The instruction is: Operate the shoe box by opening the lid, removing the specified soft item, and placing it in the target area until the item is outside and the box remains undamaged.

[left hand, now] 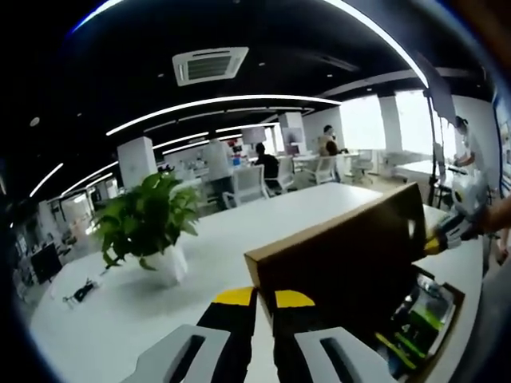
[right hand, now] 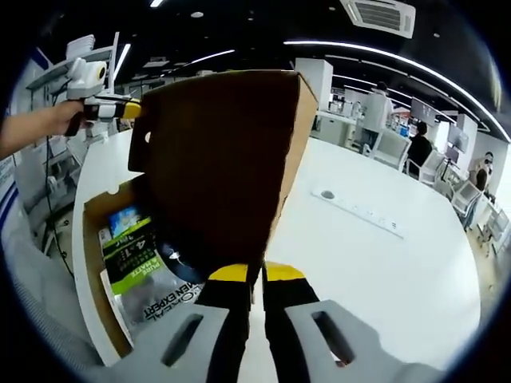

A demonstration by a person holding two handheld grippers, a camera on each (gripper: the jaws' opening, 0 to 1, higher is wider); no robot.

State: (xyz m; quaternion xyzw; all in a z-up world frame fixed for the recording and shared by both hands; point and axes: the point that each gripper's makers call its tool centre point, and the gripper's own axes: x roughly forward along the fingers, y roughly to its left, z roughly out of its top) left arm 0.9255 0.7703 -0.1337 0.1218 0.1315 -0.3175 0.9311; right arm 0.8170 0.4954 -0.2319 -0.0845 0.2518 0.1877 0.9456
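The shoe box (right hand: 100, 263) lies open on the white tabletop (right hand: 383, 263), its base at the lower left of the right gripper view, and its brown lid (right hand: 219, 159) stands raised almost upright through the middle of the frame. The lid is held up this way, I judge, to keep the inside clear for reaching in. The right gripper (right hand: 259, 275) rises from the bottom of its view with its yellow-tipped fingers (right hand: 231, 273) drawn together on the lid's near corner, the cardboard edge between them. The left gripper (left hand: 263, 299) does likewise at the bottom centre of the left gripper view, its fingers (left hand: 294, 299) closed on the other corner of the lid (left hand: 343, 255), so the panel is pinned at both ends and not twisted, which spares the cardboard. Inside the box, in the lower left of the right gripper view, lies the soft item (right hand: 148, 275): a flat printed packet in green and white, not yet taken out. A potted plant (left hand: 148, 227) stands well apart on the tabletop, left of centre in the left gripper view.
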